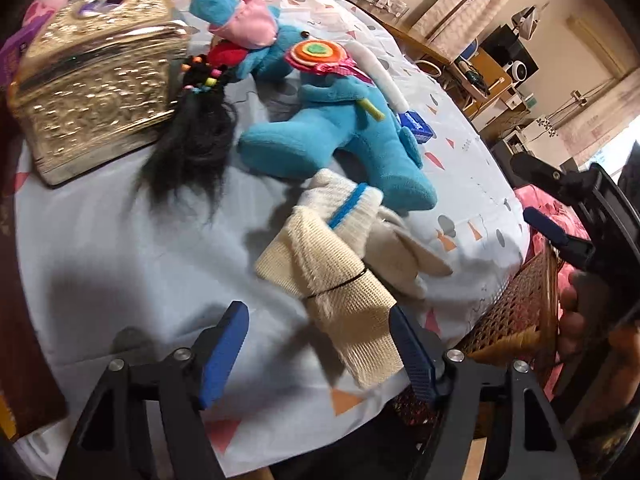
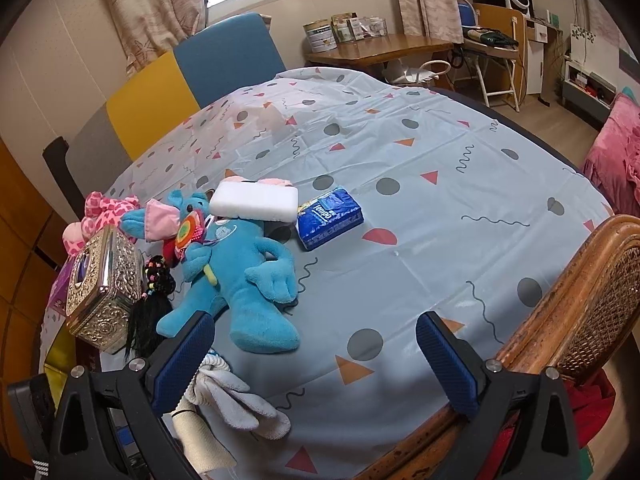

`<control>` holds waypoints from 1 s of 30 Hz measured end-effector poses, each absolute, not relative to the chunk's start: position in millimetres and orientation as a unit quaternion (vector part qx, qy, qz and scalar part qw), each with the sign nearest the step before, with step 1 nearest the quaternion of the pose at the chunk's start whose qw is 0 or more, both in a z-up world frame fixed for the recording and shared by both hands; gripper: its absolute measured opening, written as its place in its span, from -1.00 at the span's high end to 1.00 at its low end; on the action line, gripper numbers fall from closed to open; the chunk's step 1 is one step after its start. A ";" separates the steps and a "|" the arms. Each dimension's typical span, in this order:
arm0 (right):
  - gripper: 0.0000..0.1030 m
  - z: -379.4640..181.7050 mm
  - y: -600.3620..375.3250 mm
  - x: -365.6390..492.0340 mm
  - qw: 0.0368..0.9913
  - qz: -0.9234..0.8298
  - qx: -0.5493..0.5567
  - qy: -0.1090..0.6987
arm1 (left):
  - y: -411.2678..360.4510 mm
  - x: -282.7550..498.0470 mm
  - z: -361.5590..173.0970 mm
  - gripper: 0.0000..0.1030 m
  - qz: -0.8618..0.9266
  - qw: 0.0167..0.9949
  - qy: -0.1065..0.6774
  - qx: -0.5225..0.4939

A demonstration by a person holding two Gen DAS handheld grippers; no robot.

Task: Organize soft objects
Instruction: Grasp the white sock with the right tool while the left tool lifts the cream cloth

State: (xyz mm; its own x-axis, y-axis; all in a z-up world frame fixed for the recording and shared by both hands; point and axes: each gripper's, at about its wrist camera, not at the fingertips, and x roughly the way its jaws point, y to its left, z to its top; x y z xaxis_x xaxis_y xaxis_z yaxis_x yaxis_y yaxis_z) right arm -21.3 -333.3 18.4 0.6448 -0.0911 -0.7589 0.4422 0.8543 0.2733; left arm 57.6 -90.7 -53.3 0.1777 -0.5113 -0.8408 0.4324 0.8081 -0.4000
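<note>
A blue plush toy [image 1: 344, 124] [image 2: 244, 276] lies on the patterned tablecloth [image 1: 120, 264] [image 2: 420, 168]. A cream mesh cloth tied with a black band [image 1: 332, 276] and a white glove [image 1: 396, 248] [image 2: 236, 400] lie near the front edge. A black hair tuft with beads [image 1: 192, 144] [image 2: 148, 312] lies beside the plush. My left gripper [image 1: 316, 356] is open, its jaws either side of the mesh cloth's near end. My right gripper [image 2: 316, 360] is open and empty above the cloth. It also shows in the left wrist view [image 1: 552, 204].
A gold embossed box [image 1: 96, 92] [image 2: 104, 288] stands at the left. A white sponge [image 2: 254, 200] and a blue tissue pack [image 2: 330, 218] lie beyond the plush. A pink spotted plush [image 2: 104, 216] is behind the box. A wicker chair [image 2: 576, 312] [image 1: 516, 312] stands at the table's edge.
</note>
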 end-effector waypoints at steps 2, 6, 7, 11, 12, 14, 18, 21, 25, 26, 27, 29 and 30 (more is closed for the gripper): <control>-1.00 18.4 -333.0 -21.0 0.879 -0.150 0.222 0.394 | -99.5 61.2 -55.6 -0.37 -0.303 0.770 0.561 -0.033; -1.00 18.1 -331.1 -19.4 0.880 -0.147 0.216 0.398 | -109.0 72.6 -67.1 -0.36 -0.291 0.755 0.585 -0.049; -1.00 17.9 -330.4 -18.7 0.879 -0.146 0.214 0.399 | -110.6 74.1 -67.5 -0.37 -0.289 0.756 0.585 -0.053; -1.00 16.5 -326.4 -13.8 0.877 -0.140 0.201 0.414 | -111.1 77.8 -68.6 -0.17 -0.289 0.762 0.576 -0.069; -1.00 16.5 -324.7 -12.4 0.877 -0.138 0.195 0.417 | -111.1 77.7 -68.3 0.18 -0.291 0.767 0.569 -0.066; -0.95 15.9 -318.9 -8.7 0.876 -0.127 0.181 0.428 | -112.4 75.3 -68.5 0.35 -0.297 0.775 0.555 -0.045; -0.84 13.7 -304.5 0.1 0.871 -0.087 0.164 0.455 | -101.5 73.7 -68.0 0.55 -0.314 0.772 0.551 -0.045; -0.60 6.1 -289.9 12.2 0.858 -0.052 0.156 0.487 | -87.0 74.1 -62.0 0.56 -0.298 0.782 0.547 -0.035; -0.38 -11.6 -264.7 34.2 0.830 -0.022 0.130 0.541 | -67.0 76.1 -58.9 0.57 -0.272 0.789 0.550 -0.034; -0.38 -15.9 -258.3 38.9 0.826 -0.016 0.121 0.550 | -61.5 76.2 -58.3 0.57 -0.266 0.790 0.551 -0.038; -0.38 -20.2 -253.2 42.9 0.822 -0.017 0.110 0.559 | -56.4 76.7 -57.8 0.57 -0.260 0.790 0.554 -0.045; -0.36 -31.4 -243.3 52.0 0.810 -0.022 0.084 0.581 | -47.9 76.0 -56.8 0.57 -0.259 0.786 0.558 -0.063; -0.29 -39.6 -238.6 56.7 0.799 -0.018 0.079 0.596 | -46.0 75.6 -56.6 0.57 -0.260 0.784 0.559 -0.068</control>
